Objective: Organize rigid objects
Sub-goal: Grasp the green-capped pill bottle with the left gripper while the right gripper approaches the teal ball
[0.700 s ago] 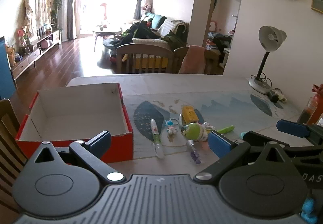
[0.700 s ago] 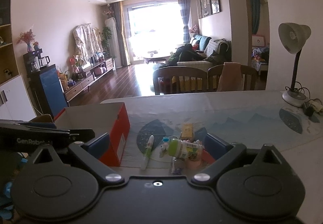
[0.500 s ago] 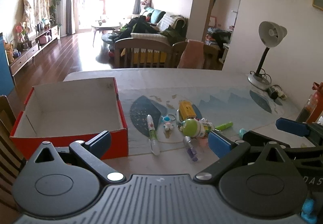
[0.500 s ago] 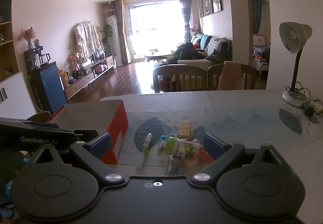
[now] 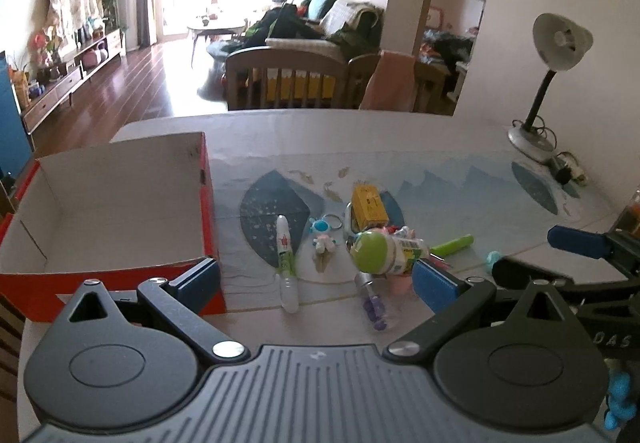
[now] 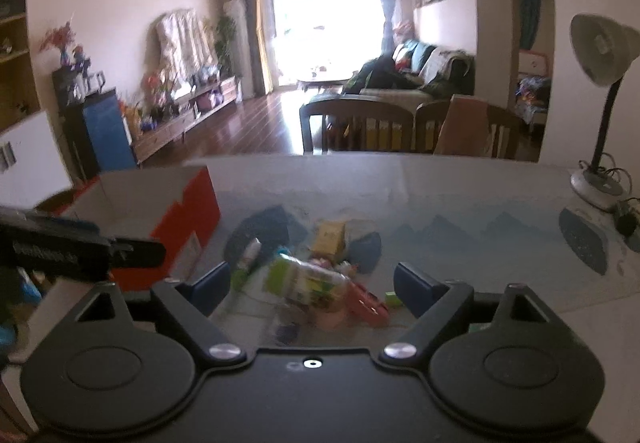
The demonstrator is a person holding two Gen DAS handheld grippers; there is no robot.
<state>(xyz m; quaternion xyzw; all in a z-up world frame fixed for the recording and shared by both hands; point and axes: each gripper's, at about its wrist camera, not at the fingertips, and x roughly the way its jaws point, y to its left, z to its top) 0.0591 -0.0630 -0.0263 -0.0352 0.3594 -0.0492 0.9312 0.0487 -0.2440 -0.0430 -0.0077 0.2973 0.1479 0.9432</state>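
- Left gripper spread wide, nothing between the jaws; closer to the pile than before
- Right gripper likewise gaping, lower, blurred; bottle between its fingertips, untouched
- Box at table's left edge; pen just beside

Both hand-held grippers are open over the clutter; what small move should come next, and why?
Probably ease the right hand-held gripper down around the green-capped bottle: it lies on the pile between the open jaws, and the red box beside it holds nothing.

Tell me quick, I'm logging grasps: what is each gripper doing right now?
Left gripper: open, holding nothing.
Right gripper: open, holding nothing.
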